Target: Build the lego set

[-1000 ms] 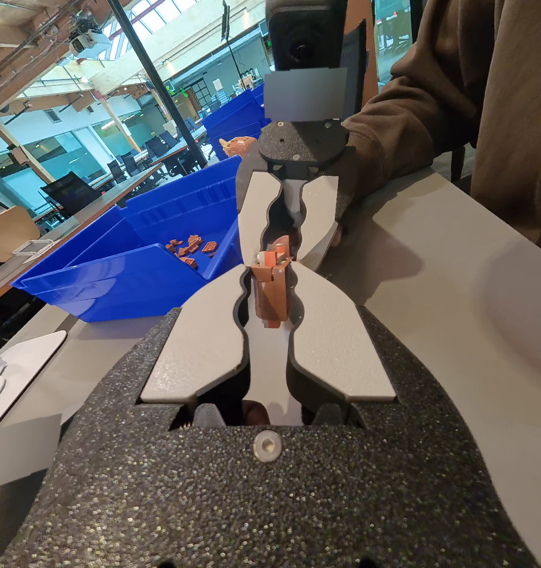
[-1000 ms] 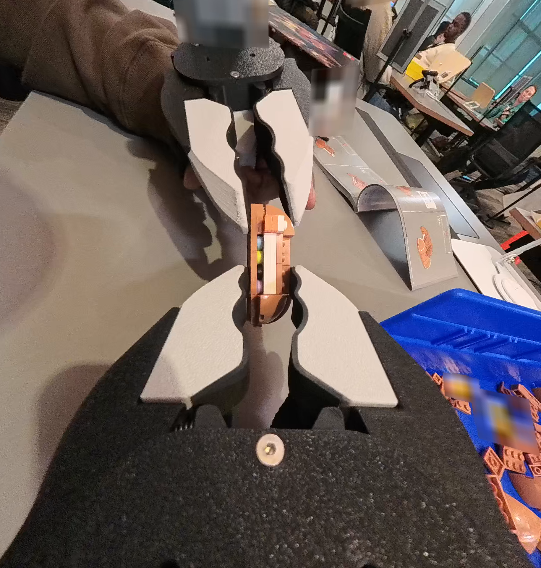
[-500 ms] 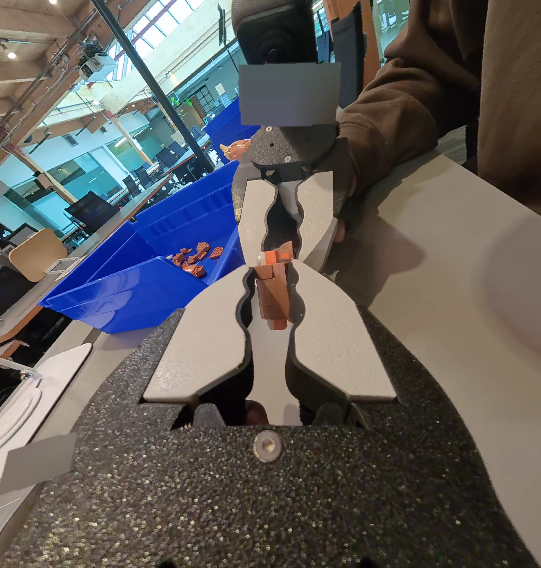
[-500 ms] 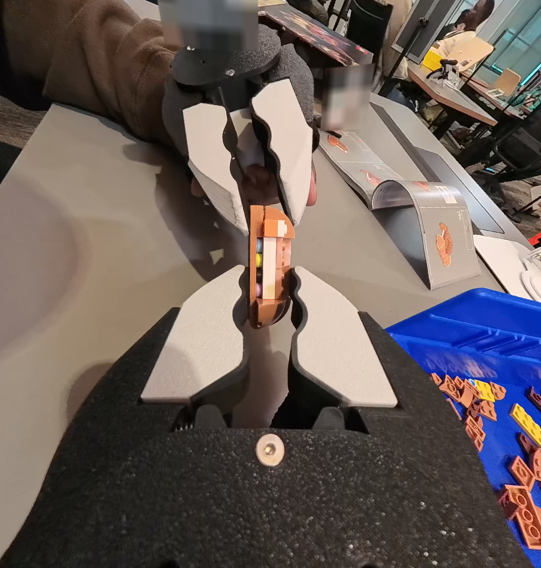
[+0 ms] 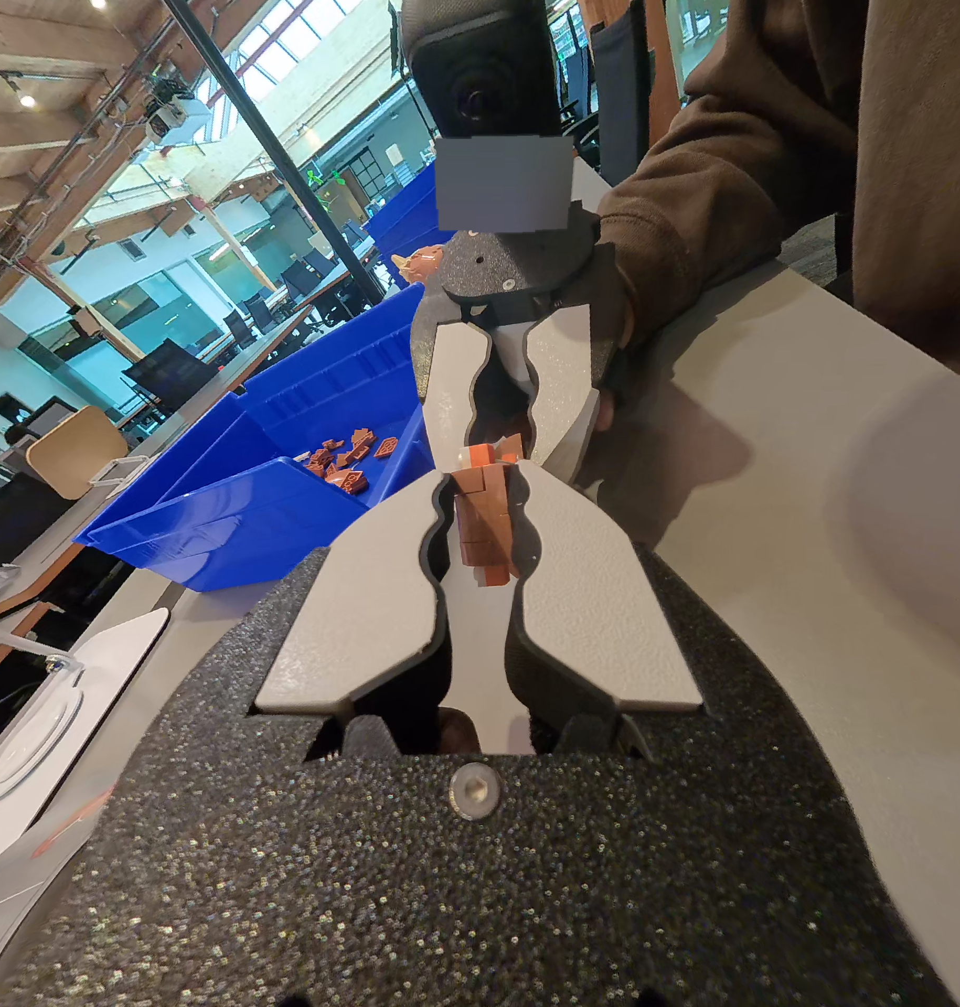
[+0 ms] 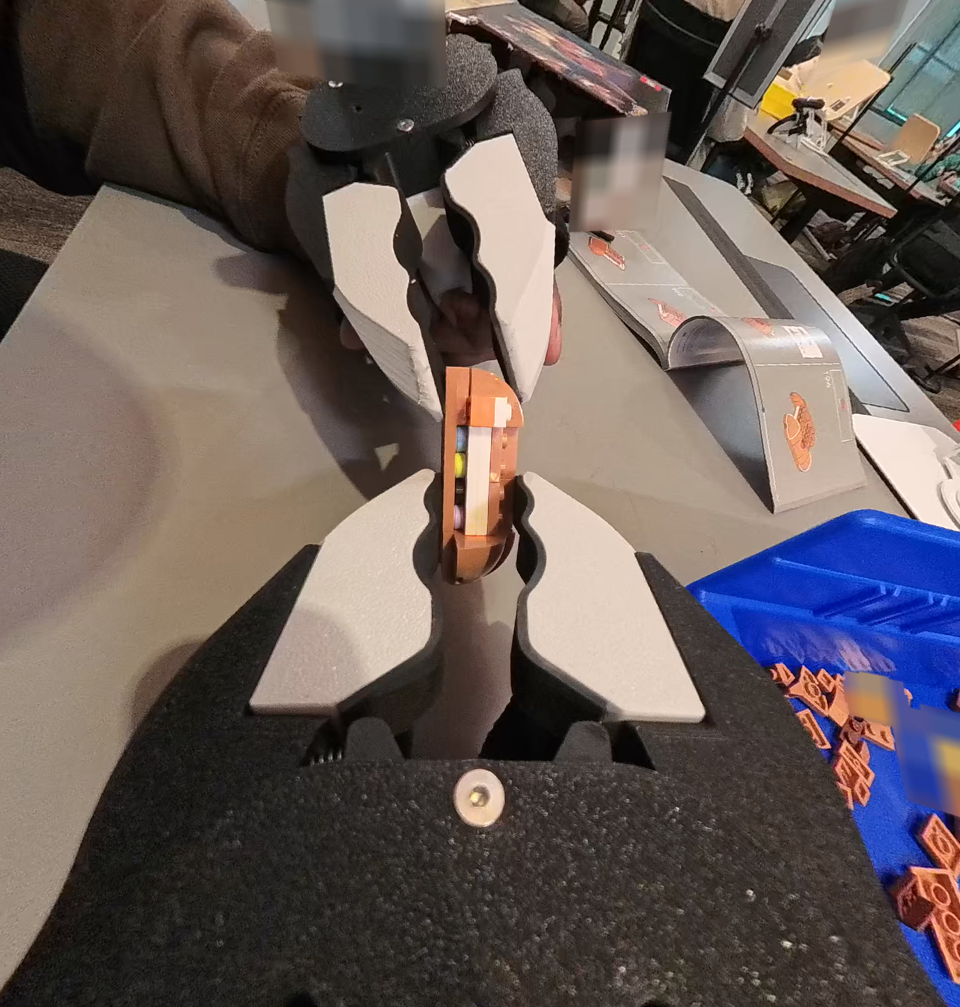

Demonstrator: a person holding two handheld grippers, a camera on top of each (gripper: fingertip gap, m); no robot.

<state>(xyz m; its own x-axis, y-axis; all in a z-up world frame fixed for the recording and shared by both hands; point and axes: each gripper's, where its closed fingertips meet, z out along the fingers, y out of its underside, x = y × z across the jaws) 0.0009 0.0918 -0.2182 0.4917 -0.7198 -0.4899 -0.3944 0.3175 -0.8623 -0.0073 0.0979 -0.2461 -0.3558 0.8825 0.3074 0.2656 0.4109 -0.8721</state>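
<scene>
Now | brown lego assembly (image 6: 480, 479) is clamped by right gripper (image 6: 473, 493) | also pinched by left gripper (image 5: 480, 493) | blue bin (image 5: 281, 490) beside

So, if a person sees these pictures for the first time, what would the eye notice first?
First, the brown brick assembly in mid-air above the grey table, clamped between the right tool at its near end and the left tool at its far end. Next, the bright blue bin with loose brown bricks, beside the tools. An open instruction booklet lies farther back on the table.
</scene>
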